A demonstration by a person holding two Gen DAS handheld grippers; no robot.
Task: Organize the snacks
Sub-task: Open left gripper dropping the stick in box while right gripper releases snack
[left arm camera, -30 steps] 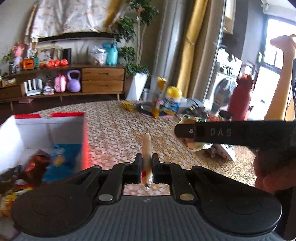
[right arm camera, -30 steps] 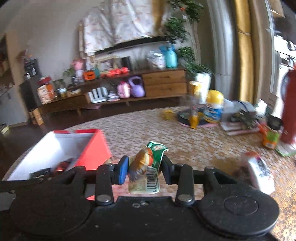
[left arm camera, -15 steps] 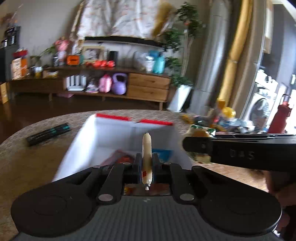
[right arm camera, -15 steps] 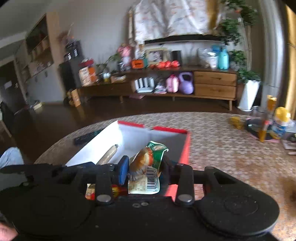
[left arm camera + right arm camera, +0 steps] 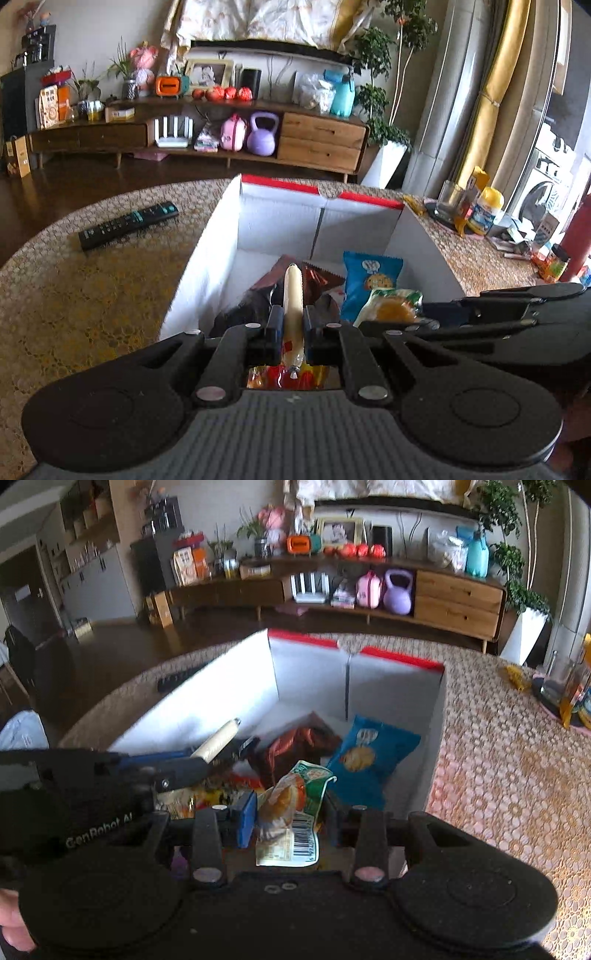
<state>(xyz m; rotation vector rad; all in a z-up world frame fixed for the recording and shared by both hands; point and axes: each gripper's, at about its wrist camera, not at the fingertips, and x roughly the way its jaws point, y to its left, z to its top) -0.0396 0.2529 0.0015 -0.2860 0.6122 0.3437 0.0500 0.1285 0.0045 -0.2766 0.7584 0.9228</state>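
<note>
A white cardboard box with a red rim (image 5: 280, 181) stands on the patterned table, holding several snack bags, among them a blue chip bag (image 5: 371, 280). My left gripper (image 5: 293, 319) is shut on a pale sausage stick (image 5: 293, 291) and hangs over the box's near end. In the right wrist view, my right gripper (image 5: 290, 814) is shut on a green and orange snack packet (image 5: 295, 794), also above the box (image 5: 314, 672). There the left gripper (image 5: 207, 762) reaches in from the left with the sausage stick (image 5: 218, 737). The two grippers sit side by side.
A black remote (image 5: 127, 225) lies on the table left of the box. Bottles and jars on a tray (image 5: 480, 214) and a red bottle (image 5: 576, 243) stand at the far right. A low wooden sideboard (image 5: 317, 140) lines the wall behind.
Both grippers swung left from the open table to above the box, each still holding its snack. The box now fills the middle of both views.
</note>
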